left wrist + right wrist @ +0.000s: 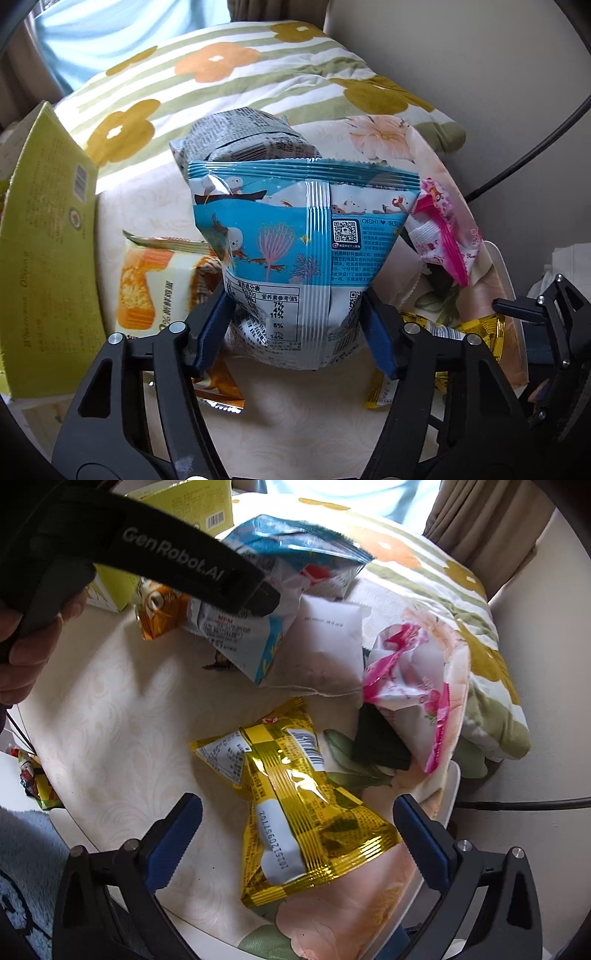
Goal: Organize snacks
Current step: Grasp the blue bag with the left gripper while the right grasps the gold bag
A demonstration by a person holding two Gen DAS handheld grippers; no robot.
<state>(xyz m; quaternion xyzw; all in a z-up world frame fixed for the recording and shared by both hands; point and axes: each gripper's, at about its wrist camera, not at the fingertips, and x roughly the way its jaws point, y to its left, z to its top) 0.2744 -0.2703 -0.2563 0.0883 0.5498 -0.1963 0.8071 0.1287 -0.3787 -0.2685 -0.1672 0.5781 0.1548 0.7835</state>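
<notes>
My left gripper (295,328) is shut on a blue Oishi snack bag (299,236) and holds it above the table; the same bag shows in the right wrist view (291,542) under the left gripper's black arm. My right gripper (295,834) is open, its blue pads on either side of a yellow foil snack bag (295,805) that lies on the cream tablecloth (122,716). A pink and white packet (410,686) lies to the right, also seen in the left wrist view (443,229). An orange cake packet (147,284) lies at the left.
A green cardboard box (44,236) stands open at the left. A floral striped cushion (236,77) lies behind the snacks. A white packet (328,646) and a grey printed bag (240,136) lie in the pile. A black cable (517,805) runs at the right.
</notes>
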